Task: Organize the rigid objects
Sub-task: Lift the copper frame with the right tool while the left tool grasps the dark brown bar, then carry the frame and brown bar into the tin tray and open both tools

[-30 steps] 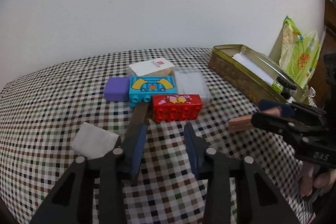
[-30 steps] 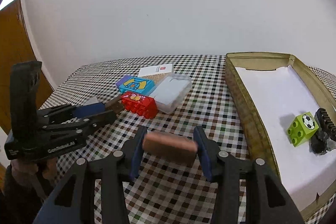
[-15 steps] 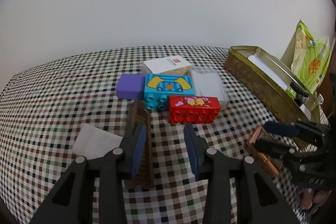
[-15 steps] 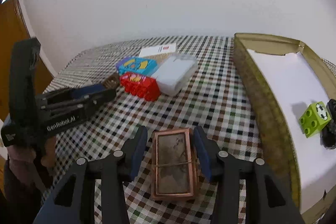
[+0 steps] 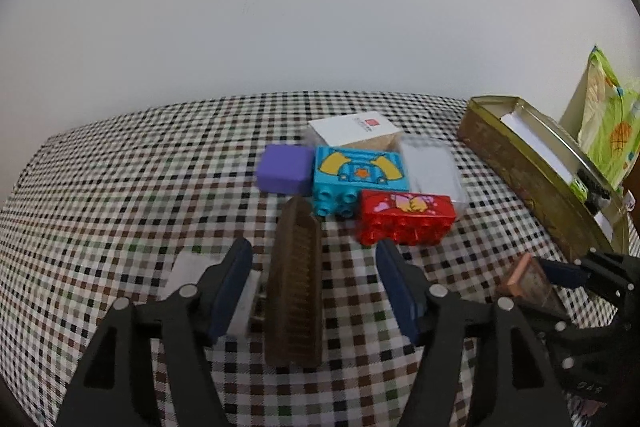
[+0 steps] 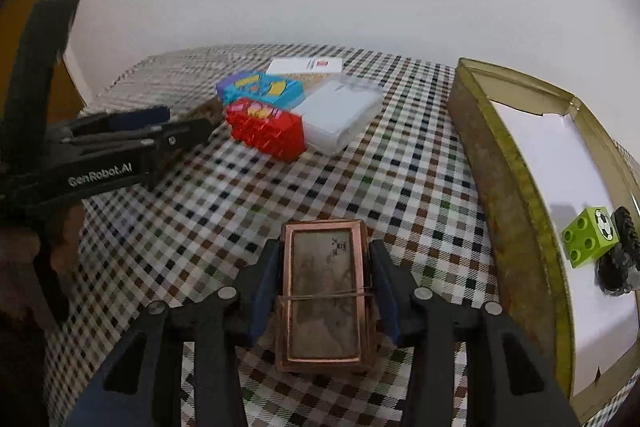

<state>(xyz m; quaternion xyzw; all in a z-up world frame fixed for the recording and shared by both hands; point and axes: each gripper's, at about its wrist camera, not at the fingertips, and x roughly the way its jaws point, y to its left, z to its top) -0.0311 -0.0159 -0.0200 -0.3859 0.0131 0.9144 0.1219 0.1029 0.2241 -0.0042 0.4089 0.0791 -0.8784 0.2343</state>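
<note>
Left gripper [image 5: 314,279]: just opened, wooden brush [image 5: 295,287] released between jaws | Right gripper [image 6: 325,287]: copper-framed box [image 6: 326,293] clamped on cloth | Risk: red brick [image 5: 406,221], at 1 o'clock, knocked during withdrawal

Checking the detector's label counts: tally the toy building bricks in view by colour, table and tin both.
Blue: 1, the blue brick on the table
Red: 1, the red brick beside it
Green: 1, the green brick with a football print, in the tin
Total: 3 bricks. The purple block shows no studs, so it is not counted.
</note>
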